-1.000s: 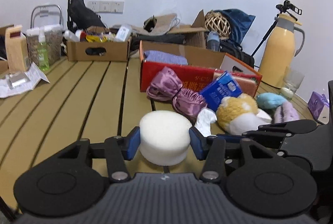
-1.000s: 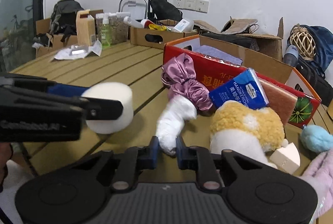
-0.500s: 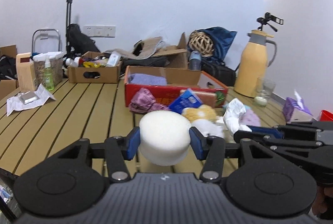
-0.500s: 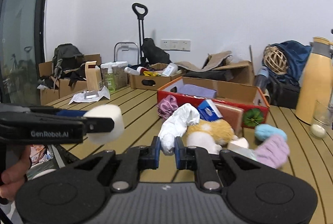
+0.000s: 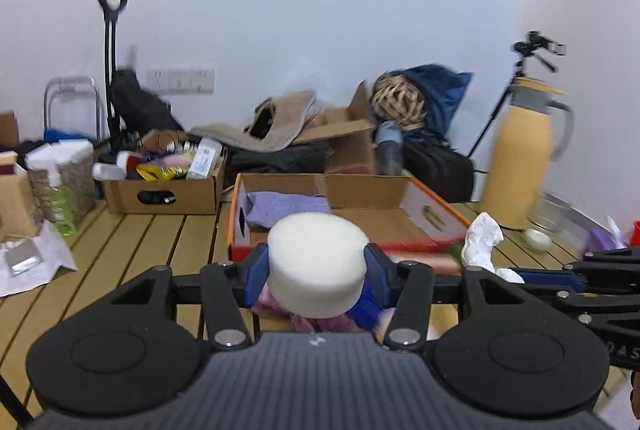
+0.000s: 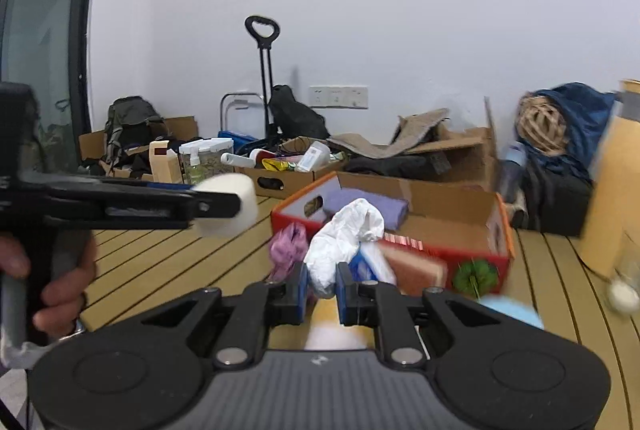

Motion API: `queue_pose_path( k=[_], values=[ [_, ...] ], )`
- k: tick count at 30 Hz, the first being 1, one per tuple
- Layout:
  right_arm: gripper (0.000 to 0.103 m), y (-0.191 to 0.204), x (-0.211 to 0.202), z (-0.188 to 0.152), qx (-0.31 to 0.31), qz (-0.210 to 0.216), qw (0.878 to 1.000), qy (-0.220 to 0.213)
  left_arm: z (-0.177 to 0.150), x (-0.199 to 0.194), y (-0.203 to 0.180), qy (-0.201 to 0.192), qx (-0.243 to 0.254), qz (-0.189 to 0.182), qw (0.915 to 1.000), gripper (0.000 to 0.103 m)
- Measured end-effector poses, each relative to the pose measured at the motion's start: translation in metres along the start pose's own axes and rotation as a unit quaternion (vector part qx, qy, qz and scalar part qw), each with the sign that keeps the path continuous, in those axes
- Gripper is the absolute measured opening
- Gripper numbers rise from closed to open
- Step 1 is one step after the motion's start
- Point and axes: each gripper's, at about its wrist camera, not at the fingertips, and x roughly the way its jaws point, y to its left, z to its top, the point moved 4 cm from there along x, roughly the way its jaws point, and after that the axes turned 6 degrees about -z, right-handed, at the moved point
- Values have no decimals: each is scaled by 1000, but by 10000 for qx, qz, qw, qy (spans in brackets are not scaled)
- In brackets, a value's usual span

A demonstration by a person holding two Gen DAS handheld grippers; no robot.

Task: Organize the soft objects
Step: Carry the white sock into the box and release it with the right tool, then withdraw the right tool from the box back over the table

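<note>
A round white foam sponge (image 5: 318,262) is clamped between the blue pads of my left gripper (image 5: 317,272), held in the air just in front of the red-sided cardboard box (image 5: 436,216). In the right wrist view the same sponge (image 6: 232,204) shows at the left, with a hand (image 6: 60,294) on that gripper's handle. My right gripper (image 6: 322,288) is shut on a crumpled white cloth (image 6: 344,234), which hangs above the soft things lying before the box (image 6: 496,230). A folded purple cloth (image 5: 288,204) lies inside the box. The white cloth (image 5: 482,242) also appears at the left wrist view's right.
Before the box lie a pink satin scrunchie (image 6: 286,250), a blue tissue pack and a light blue soft ball (image 6: 516,310). A yellow thermos jug (image 5: 520,158) and glass stand at the right. A brown box of bottles (image 5: 160,190) sits behind on the slatted table (image 5: 160,246).
Both grippers have risen from the table with their loads and moved towards the red box; the sponge and the white cloth, on the table a second ago, now hang in the air.
</note>
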Motion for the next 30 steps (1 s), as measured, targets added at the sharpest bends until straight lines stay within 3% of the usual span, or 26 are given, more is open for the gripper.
queue_pose_path(
  k=[3, 5, 10, 12, 15, 16, 18, 19, 25, 30],
  values=[
    [15, -16, 68, 30, -35, 317, 9986, 419, 31, 59, 27, 291, -216, 71, 9993, 52],
    [15, -26, 120, 51, -47, 485, 9957, 787, 49, 101, 39, 461, -111, 42, 9989, 53],
    [16, -36, 239, 77, -267, 572, 9816, 1803, 63, 195, 60, 1158, 44, 228, 9930, 54],
    [17, -40, 276, 76, -397, 358, 9765, 2087, 61, 220, 70, 1356, 55, 405, 9899, 55],
    [21, -43, 310, 68, -554, 207, 9695, 2380, 56, 236, 83, 1392, -41, 415, 9894, 72],
    [25, -44, 316, 66, -588, 210, 9676, 2446, 54, 238, 86, 1348, -62, 357, 9902, 77],
    [40, -43, 323, 62, -527, 305, 9671, 2468, 52, 238, 88, 1334, -44, 296, 9906, 77],
    [42, -44, 322, 62, -466, 369, 9676, 2456, 51, 237, 89, 1327, -45, 260, 9908, 77],
    [43, -56, 295, 80, -330, 202, 9739, 2236, 65, 215, 92, 1212, -69, 373, 9919, 78],
    [45, -67, 223, 111, -333, 58, 9821, 1854, 91, 157, 81, 933, 78, 444, 9946, 78]
  ],
)
